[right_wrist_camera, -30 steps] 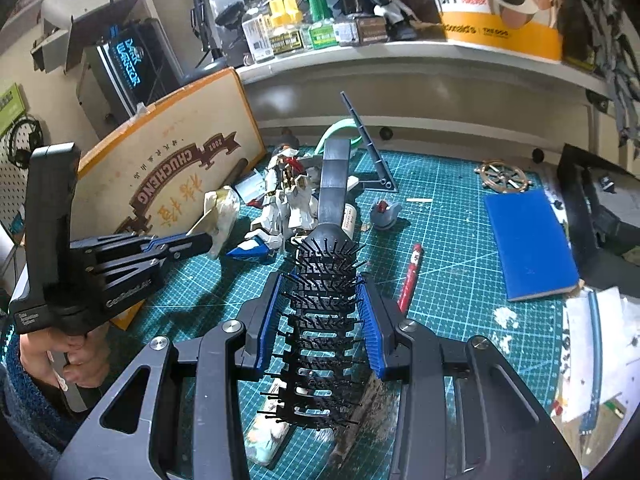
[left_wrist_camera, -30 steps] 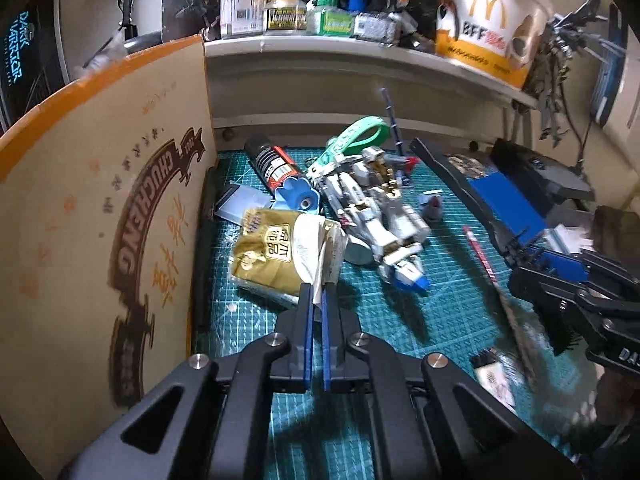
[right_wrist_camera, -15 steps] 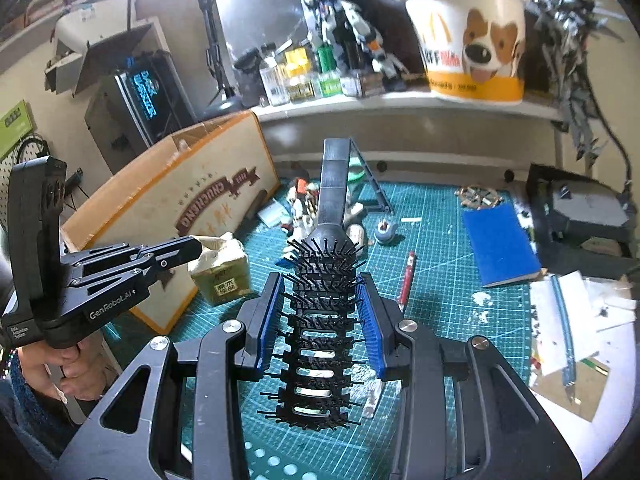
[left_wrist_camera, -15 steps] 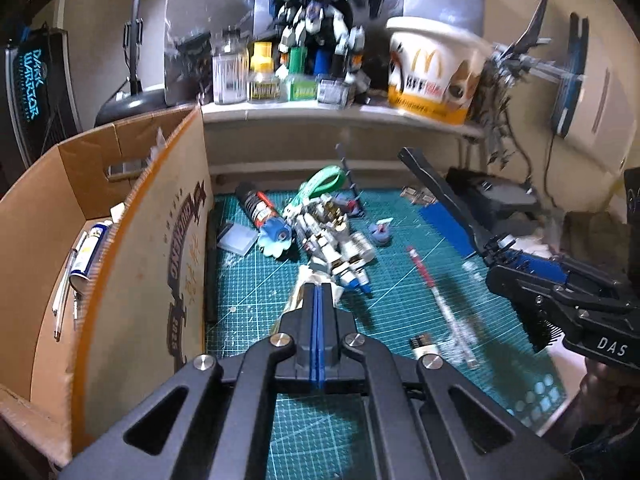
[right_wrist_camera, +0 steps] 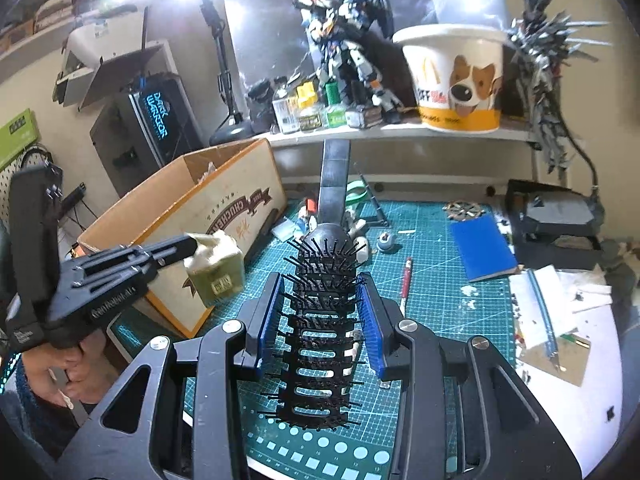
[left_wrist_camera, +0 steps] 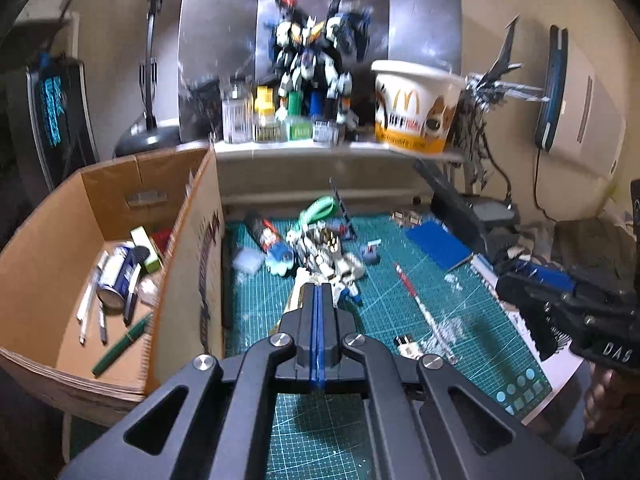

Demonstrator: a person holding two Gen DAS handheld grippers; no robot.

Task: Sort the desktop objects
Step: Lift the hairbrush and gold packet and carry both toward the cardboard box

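Note:
My left gripper (left_wrist_camera: 318, 292) is shut, its blue pads together. In the right wrist view the left gripper (right_wrist_camera: 190, 245) pinches the top of a gold packet (right_wrist_camera: 218, 270), which hangs in the air beside the cardboard box (right_wrist_camera: 232, 200). From the left wrist view only a pale sliver of the packet (left_wrist_camera: 297, 300) shows beside the fingers. My right gripper (right_wrist_camera: 322, 292) is shut on a black hairbrush (right_wrist_camera: 320, 320), bristles up and handle pointing away, held above the green cutting mat (right_wrist_camera: 432, 280). The right gripper (left_wrist_camera: 560, 304) also shows at the right edge of the left wrist view.
The open box (left_wrist_camera: 60, 240) holds pens, a can and small items. On the mat (left_wrist_camera: 400, 320) lie a white robot model (left_wrist_camera: 324, 252), a black can with a blue cap (left_wrist_camera: 266, 236), a red pen (left_wrist_camera: 408, 284) and a blue pad (left_wrist_camera: 438, 244). A shelf with bottles and a paper bucket (left_wrist_camera: 416, 116) runs behind.
Both grippers have risen. The left closed on the gold packet and lifted it off the mat, and the box's inside has come into view. The hairbrush went up with the right gripper.

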